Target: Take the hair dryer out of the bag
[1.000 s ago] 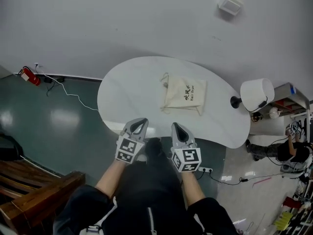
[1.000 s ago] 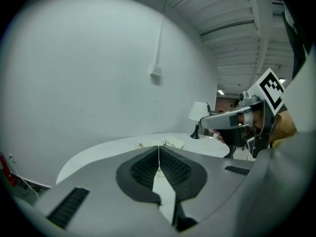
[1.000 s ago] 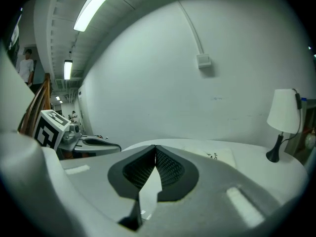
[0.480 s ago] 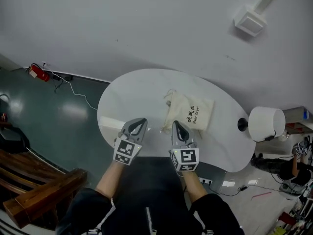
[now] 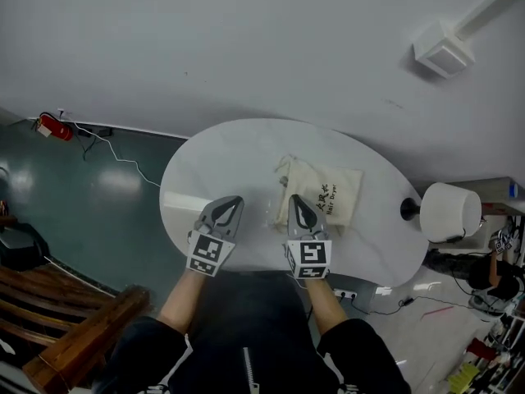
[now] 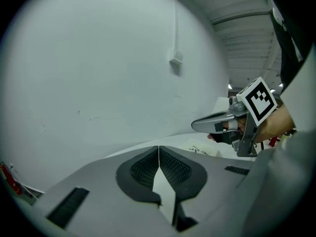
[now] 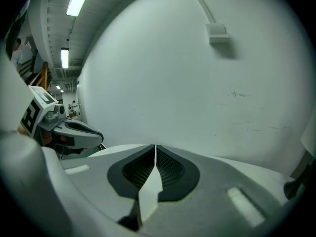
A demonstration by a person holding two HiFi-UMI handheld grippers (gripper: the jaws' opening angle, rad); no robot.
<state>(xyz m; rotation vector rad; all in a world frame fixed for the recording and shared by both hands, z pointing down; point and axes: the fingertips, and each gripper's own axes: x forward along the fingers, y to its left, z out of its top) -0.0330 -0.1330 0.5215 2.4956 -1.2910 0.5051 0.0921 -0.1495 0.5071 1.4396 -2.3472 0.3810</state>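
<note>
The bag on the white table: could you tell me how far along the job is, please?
Done: nothing; the bag lies on the table, no hair dryer showing. In hand: nothing; left claw and right claw are shut and empty near it. Left: open the bag, pull out the dryer.

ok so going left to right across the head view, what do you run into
red canister on the floor → left gripper → cloth bag → white lamp
</note>
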